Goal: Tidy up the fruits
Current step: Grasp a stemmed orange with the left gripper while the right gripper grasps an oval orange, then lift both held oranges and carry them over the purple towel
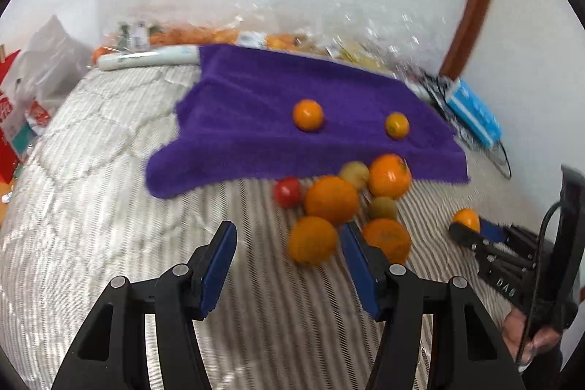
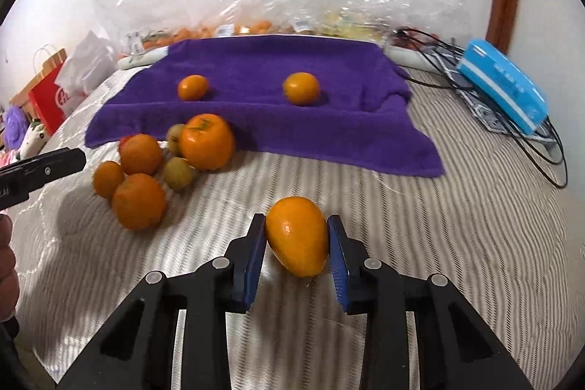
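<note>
Right now your right gripper (image 2: 297,243) has its jaws clamped on an oval orange fruit (image 2: 297,236), held above the striped bedcover (image 2: 438,243). Your left gripper (image 1: 289,240) hangs with jaws wide apart, holding nothing, just before the fruit pile (image 1: 332,200). Two small oranges (image 2: 193,87) (image 2: 301,88) sit well apart on the purple towel (image 2: 256,61) beyond.

Towel (image 2: 256,75) lies on far part of bed (image 2: 438,243), two fruits on it: left fruit (image 2: 193,87), right fruit (image 2: 301,88), well apart. Fruit pile (image 2: 161,163) on bed just near of towel's near-left edge. Held fruit (image 2: 297,241) sits between right gripper (image 2: 297,243) fingers, right of and nearer than pile. Left gripper (image 1: 289,265) near pile, left side. Box (image 2: 504,90) far right; bags (image 2: 256,24) behind towel.
</note>
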{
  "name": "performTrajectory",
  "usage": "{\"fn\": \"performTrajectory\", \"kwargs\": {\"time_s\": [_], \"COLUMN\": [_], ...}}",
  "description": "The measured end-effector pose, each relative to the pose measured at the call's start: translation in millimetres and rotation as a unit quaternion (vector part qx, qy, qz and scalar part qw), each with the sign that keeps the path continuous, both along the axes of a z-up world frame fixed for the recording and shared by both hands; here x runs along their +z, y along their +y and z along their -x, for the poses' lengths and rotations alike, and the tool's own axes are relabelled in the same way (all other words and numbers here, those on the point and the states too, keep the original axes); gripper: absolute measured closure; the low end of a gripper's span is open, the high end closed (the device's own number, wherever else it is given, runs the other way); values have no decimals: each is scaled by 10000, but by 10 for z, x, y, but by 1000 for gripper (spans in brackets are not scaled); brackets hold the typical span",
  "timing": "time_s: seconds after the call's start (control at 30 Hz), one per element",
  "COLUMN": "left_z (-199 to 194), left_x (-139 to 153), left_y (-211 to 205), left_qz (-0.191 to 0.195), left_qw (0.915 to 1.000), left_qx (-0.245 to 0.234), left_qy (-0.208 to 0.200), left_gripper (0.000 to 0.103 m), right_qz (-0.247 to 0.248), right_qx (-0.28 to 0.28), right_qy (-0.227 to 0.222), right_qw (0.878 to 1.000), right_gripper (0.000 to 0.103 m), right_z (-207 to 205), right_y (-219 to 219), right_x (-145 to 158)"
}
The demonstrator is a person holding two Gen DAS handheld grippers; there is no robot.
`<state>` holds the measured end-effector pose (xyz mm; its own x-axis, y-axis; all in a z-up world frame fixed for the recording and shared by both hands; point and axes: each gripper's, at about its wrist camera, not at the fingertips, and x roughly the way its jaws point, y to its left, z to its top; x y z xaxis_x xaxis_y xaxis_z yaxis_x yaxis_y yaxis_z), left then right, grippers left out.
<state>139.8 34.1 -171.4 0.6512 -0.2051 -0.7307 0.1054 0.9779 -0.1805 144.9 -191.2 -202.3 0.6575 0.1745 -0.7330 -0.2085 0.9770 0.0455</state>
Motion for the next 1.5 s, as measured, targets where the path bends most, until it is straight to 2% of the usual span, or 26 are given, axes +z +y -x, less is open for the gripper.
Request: {"fn": "performTrajectory", "kwargs": {"time_s": [0.03,0.1,0.2,0.3,0.53,1.1,1.2,1.37,1.5], "left_z": [-12,-26,-55,-71,-95,-93,-58,-12,38], "left_x": [-48,-117,-157,-184,-222,-235,-214,-172,-123], "left_y": [-51,-102,-135,-194,-148,-52,29,27,26], "left_qz": [-30,-162,-241,-468,-253,174,484,505,521], "left_qw": [9999,9998,9996,9988,9996,9997,9987,9985,9979], "left_qx": [-77,39,124,125,95,136,132,171,165], "left_qy": [59,87,69,13,113,114,1,-156,-336], "left_gripper": [46,64,74,74,74,74,74,77,84], "right_qz": [-19,-120,9,-131,-474,22,-11,-25,-74], "right_qx": [-9,2,-28,2,-150,-202,-192,-168,-127], "right_qy": [46,35,11,50,248,215,214,198,109], "right_qw": [10000,9999,10000,9999,9985,9996,9996,9997,9998], "right_gripper": [70,70,70,70,70,71,71,71,71], "right_z": [1,15,23,6,-52,-74,-71,-66,-40], "right_y": [-27,-77,-102,-142,-263,-130,-137,-139,-148], "right_x": [-10,-2,-7,-17,-69,-61,-59,-58,-32]}}
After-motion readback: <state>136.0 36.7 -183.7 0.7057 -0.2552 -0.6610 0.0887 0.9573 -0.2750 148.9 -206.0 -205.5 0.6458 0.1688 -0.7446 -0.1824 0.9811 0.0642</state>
